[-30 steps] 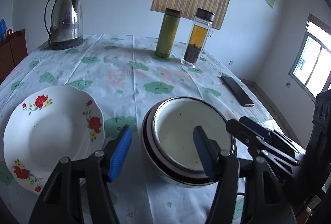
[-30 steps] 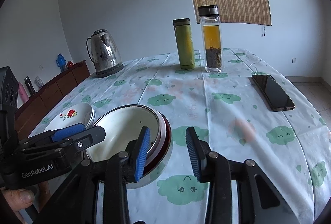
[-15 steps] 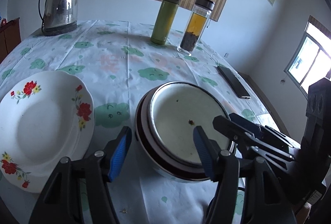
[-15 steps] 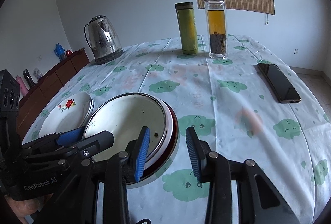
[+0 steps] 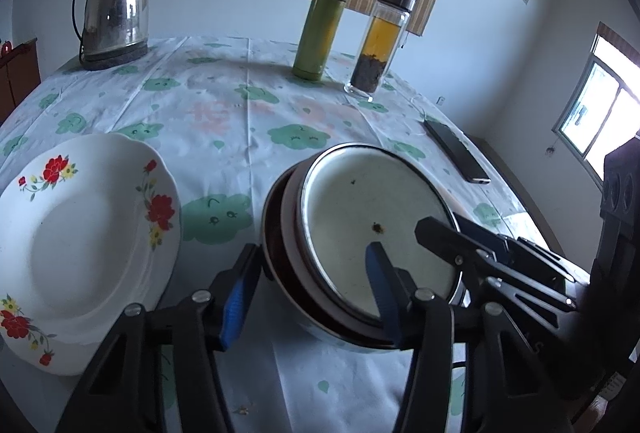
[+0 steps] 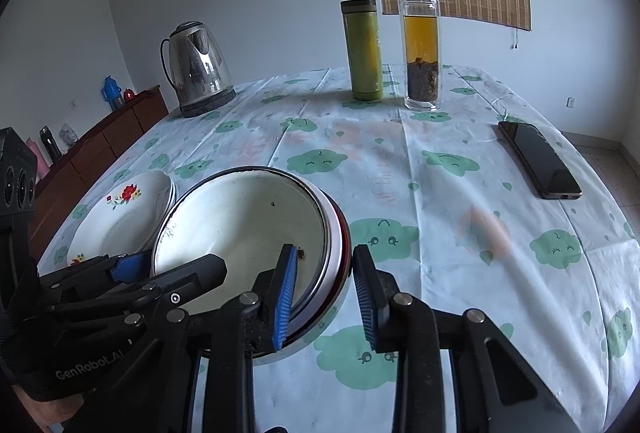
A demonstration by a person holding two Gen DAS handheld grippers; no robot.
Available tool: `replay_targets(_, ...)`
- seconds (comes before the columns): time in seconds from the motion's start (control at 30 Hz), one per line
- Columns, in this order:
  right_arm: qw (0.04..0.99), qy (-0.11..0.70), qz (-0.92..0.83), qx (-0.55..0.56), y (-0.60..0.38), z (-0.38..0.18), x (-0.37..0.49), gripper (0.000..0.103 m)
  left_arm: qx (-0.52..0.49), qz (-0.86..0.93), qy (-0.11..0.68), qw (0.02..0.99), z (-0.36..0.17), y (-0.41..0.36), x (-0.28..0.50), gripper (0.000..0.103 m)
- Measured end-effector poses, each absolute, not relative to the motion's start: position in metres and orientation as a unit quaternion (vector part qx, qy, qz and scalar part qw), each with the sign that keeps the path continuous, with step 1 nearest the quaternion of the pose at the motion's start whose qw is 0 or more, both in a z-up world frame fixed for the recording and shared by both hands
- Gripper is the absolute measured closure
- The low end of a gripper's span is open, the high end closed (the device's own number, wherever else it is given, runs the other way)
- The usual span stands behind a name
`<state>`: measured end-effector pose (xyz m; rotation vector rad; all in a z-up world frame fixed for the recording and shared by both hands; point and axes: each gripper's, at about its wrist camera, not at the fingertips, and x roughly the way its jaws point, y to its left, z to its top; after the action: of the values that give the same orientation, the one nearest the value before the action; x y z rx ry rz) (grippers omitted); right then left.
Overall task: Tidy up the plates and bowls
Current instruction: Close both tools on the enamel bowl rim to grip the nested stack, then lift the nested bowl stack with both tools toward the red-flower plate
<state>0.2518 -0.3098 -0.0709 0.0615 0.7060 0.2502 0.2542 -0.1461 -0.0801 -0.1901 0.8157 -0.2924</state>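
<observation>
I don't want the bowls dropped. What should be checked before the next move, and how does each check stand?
1. Left gripper straddles bowl stack rim: ok.
2. Right gripper straddles opposite rim: ok.
3. Jaws shut on rim: not ok, both open.
4. Inner bowl seated level: not ok, sits off-centre.
5. Flowered plate clear of bowls: ok.
6. Stack's underside free of cloth: cannot tell.
</observation>
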Motion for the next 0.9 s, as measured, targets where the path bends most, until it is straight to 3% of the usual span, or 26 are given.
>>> replay_targets(0.9, 0.937, 0.323, 0.128, 0.033, -0.308, -0.060, 0.245, 0.074, -0.097, -0.128, 0.363, 0.918, -0.065, -0.145, 0.247, 0.051)
